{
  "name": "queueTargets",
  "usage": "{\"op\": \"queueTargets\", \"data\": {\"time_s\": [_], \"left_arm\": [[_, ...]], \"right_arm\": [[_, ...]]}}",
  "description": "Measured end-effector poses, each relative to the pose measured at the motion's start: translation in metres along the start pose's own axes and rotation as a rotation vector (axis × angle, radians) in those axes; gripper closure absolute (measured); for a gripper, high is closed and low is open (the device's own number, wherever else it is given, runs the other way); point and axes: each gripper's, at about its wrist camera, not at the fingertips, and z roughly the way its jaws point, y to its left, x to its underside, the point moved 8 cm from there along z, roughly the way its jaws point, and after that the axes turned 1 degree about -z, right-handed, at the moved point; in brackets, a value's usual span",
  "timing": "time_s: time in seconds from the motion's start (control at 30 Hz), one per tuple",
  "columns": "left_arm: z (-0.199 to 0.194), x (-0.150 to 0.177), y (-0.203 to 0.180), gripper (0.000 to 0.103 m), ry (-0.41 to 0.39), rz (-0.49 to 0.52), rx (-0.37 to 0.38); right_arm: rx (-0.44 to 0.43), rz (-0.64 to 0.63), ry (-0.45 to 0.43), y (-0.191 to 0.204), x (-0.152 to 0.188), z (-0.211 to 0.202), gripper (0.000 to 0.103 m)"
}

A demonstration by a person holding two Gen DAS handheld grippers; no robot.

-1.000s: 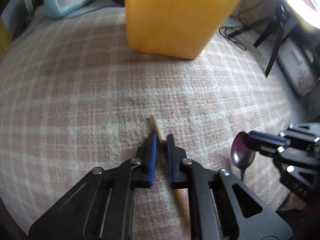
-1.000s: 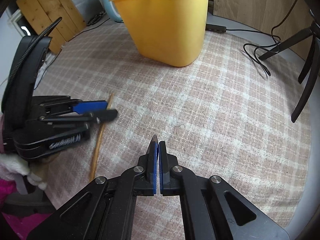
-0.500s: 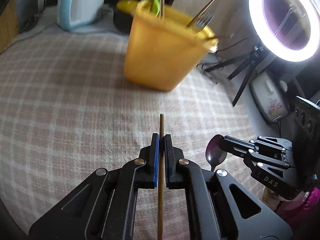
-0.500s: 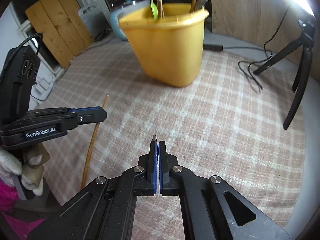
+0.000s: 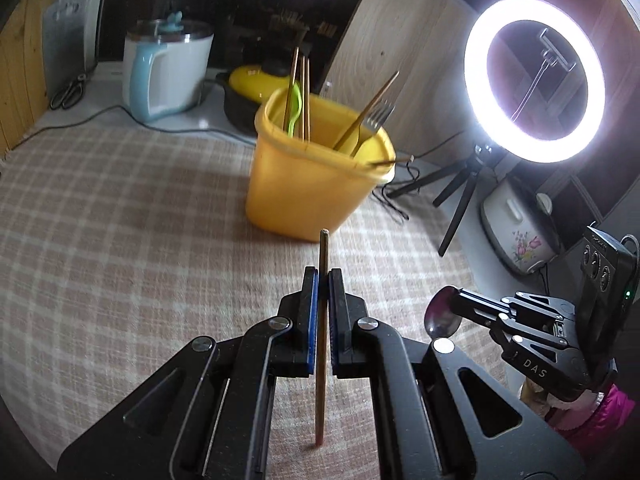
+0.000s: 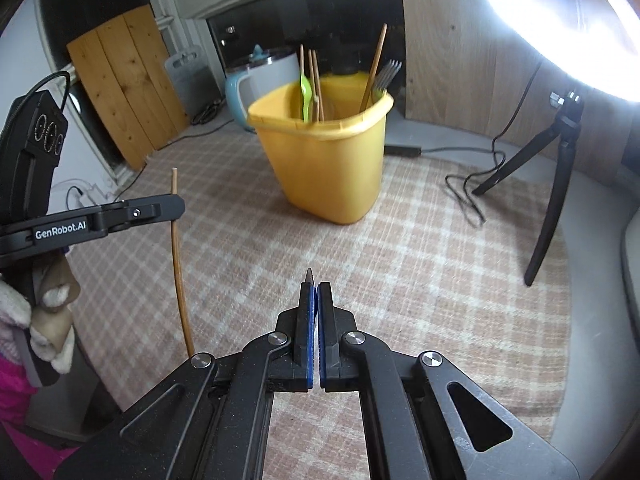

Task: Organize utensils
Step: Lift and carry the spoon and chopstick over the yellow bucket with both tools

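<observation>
My left gripper (image 5: 323,276) is shut on a wooden chopstick (image 5: 321,360) and holds it upright above the checked cloth; it shows in the right wrist view too (image 6: 178,256). My right gripper (image 6: 314,292) is shut on a dark metal spoon, whose bowl (image 5: 442,317) shows in the left wrist view; only its handle tip (image 6: 309,275) sticks out between the jaws in the right wrist view. The yellow bin (image 5: 312,188) stands ahead of both, also seen from the right wrist (image 6: 328,164). It holds several chopsticks, a green spoon (image 5: 294,108) and a fork (image 5: 374,120).
A ring light (image 5: 534,80) on a black tripod (image 6: 548,184) stands right of the bin, with cables beside it. A blue-white kettle (image 5: 164,76) and a black-yellow pot (image 5: 248,92) sit behind the bin. A rice cooker (image 5: 516,232) stands at the far right.
My left gripper closed on the chopstick and lifted it off the cloth to upright. Both grippers rose and tilted up, so the bin's open top came into view.
</observation>
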Motion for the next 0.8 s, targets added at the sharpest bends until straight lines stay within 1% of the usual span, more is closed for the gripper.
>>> {"op": "queueTargets", "data": {"time_s": [0.27,0.6,0.8], "left_arm": [[-0.024,-0.025,-0.004,0.101,-0.074,0.021,0.003],[-0.044,-0.069,0.001,0.101,-0.169,0.019,-0.001],[-0.061,-0.097,0.000,0.101,-0.229,0.041,0.000]], "right_arm": [[0.040,-0.014,-0.086,-0.005,-0.024,-0.025,0.103],[0.094,-0.017,-0.205,-0.015,-0.071,-0.049,0.103],[0.133,-0.032,-0.265,-0.019,-0.100,-0.058,0.103]]}}
